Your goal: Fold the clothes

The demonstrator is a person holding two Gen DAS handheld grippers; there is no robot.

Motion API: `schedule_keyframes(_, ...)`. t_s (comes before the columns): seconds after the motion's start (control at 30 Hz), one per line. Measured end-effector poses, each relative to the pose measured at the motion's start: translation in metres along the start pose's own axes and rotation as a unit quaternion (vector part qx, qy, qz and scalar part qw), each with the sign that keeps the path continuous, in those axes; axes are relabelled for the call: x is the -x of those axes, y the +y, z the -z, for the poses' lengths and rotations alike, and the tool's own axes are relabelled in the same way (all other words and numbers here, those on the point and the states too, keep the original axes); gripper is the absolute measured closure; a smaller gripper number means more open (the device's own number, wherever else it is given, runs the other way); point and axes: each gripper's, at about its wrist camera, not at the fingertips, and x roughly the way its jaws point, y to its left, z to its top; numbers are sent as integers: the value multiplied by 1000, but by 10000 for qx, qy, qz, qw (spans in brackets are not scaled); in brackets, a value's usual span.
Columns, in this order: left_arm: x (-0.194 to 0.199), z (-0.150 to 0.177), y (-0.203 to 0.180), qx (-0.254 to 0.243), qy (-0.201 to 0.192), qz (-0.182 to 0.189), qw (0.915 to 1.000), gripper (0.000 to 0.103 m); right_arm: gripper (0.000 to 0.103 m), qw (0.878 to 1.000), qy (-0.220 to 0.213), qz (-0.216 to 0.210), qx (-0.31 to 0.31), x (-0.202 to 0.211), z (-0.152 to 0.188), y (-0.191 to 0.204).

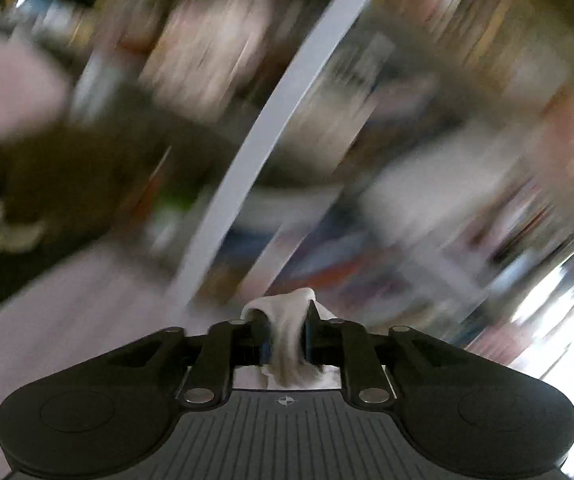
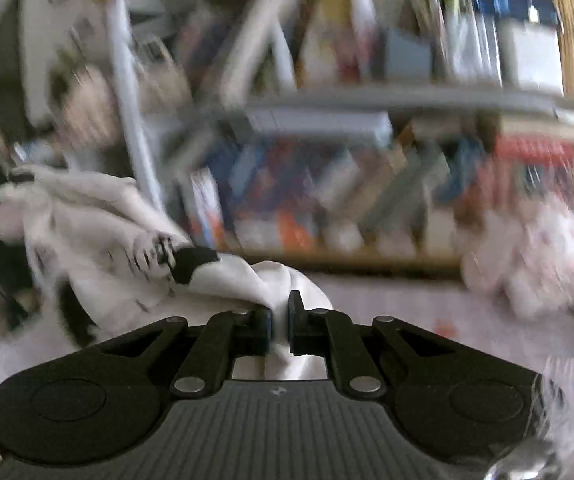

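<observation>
Left wrist view: we find the left tool (image 1: 285,336) pinching a bunched fold of white cloth (image 1: 287,320) between its fingers; everything ahead is motion-blurred. Right wrist view: the right tool (image 2: 280,326) is pressed onto the same white garment (image 2: 99,216), which stretches away to its left and bears black markings. Ahead of it stands a blurred bookshelf (image 2: 367,100) full of books.

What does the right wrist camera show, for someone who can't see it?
The right hand-held gripper pinches a white garment that stretches off to the left. Behind it, blurred, stands a bookshelf full of books.
</observation>
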Motion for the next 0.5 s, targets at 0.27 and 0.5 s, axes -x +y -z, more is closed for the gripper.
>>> schedule_keyframes(0.27, -17, 87, 10, -138, 862, -112, 9961, 42, 96, 9651, 1723, -1747, 912, -7, 72, 54)
schedule_keyframes(0.5, -35, 99, -26, -637, 1512, 624, 9845, 22, 90, 9255, 2621, -2663, 623, -23, 93, 60)
